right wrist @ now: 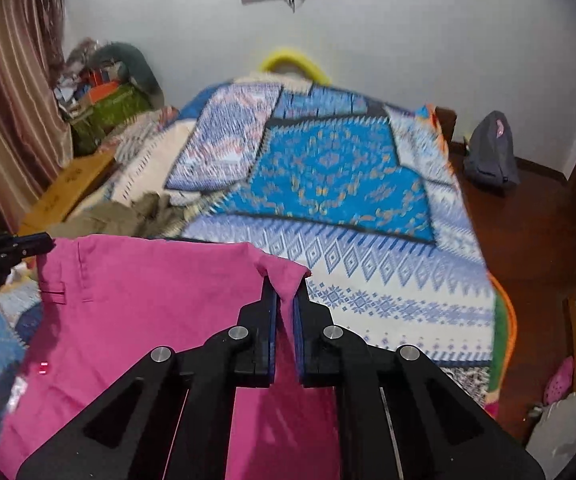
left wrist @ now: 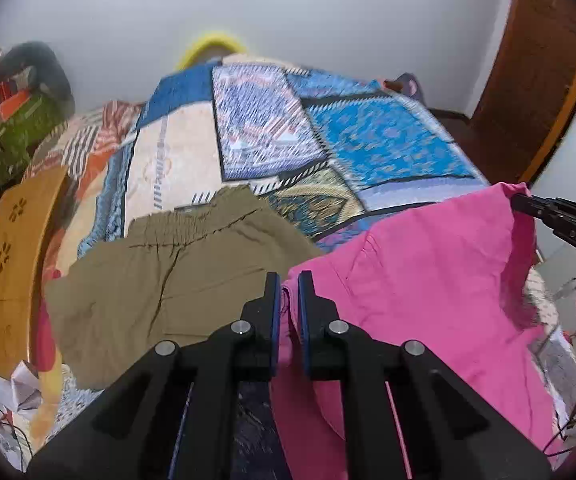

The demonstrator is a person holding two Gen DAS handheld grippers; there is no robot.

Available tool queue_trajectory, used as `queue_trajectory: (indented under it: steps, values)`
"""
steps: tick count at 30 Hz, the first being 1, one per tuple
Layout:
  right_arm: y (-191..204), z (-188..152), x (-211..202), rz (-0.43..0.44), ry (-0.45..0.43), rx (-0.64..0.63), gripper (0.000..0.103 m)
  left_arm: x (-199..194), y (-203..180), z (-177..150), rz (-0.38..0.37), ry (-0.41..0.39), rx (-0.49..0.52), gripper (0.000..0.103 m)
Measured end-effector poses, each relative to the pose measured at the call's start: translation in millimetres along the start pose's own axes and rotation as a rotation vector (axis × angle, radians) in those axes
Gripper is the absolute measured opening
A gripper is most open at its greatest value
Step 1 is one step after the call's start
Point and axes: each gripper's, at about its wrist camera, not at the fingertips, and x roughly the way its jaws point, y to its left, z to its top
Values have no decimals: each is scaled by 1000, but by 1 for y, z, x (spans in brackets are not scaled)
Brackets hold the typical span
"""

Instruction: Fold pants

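Left wrist view, left to right: a wooden board [left wrist: 6, 280] at the bed's near-left edge; olive shorts [left wrist: 176, 280] lying flat on the patterned bedspread [left wrist: 272, 132]; the left hand-held gripper [left wrist: 288, 292], jaws clamped on one corner of the pink pants [left wrist: 427, 280]; the right hand-held gripper [left wrist: 527, 205] clamped on the opposite corner, with the top edge drawn between them. Right wrist view: the pink pants [right wrist: 136, 320] hang lifted over the near edge of the bed, their right corner pinched in the right hand-held gripper [right wrist: 286, 292]. Beyond them the bedspread [right wrist: 387, 280] lies bare to its far and right edges; wooden floor [right wrist: 527, 220] borders the bed's right side.
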Motion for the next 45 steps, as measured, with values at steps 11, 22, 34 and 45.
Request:
queue_trajectory:
  steps: [11,22,34,45]
  values:
    - [28,-31,-106,0,-93,-31,6,-117,-36,-34,-46,-87,77,9]
    - [43,-90,-178,19,-115,-18,6,-193,-57,-98,-73,-102,131,8]
    - [57,-180,-197,21,-7,29,6,-215,-75,-195,-141,-34,173,8]
    - [46,-255,-177,-33,122,151,7,-196,-81,-248,-145,88,189,8]
